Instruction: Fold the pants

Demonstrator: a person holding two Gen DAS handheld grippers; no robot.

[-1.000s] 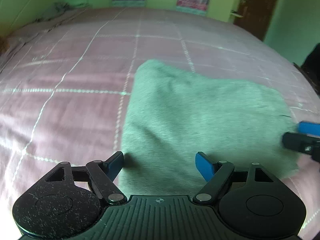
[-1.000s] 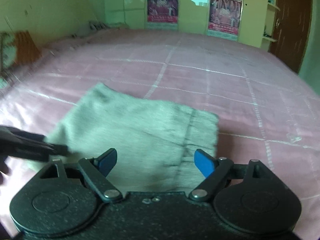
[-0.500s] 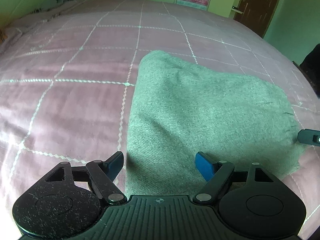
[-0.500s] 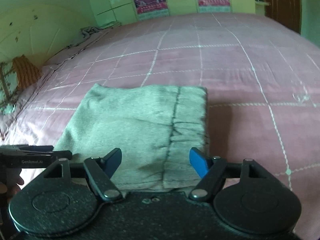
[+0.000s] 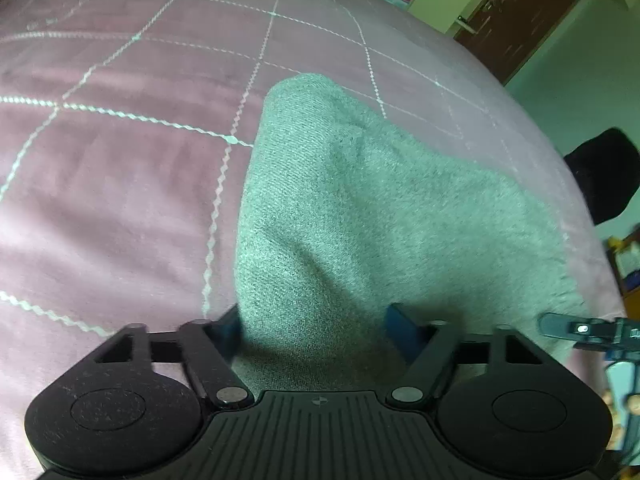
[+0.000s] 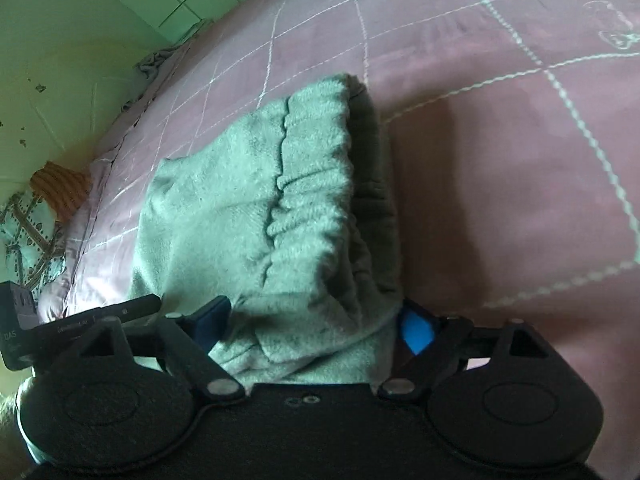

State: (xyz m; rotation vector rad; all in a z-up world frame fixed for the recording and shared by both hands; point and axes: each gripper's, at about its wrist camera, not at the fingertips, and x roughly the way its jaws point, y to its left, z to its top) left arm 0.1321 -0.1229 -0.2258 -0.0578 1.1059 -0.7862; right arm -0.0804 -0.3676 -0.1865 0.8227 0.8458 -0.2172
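The left hand-held gripper is closing, the right hand-held gripper opening, both angled downward.

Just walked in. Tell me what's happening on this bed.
A person is folding grey-green pants on a pink checked bedspread, holding a two-finger gripper in each hand. The pants lie folded into a compact stack. The left gripper is at the plain near edge, its fingers closing with the cloth between them. The right gripper straddles the near corner at the elastic waistband, its fingers opening around the fabric.
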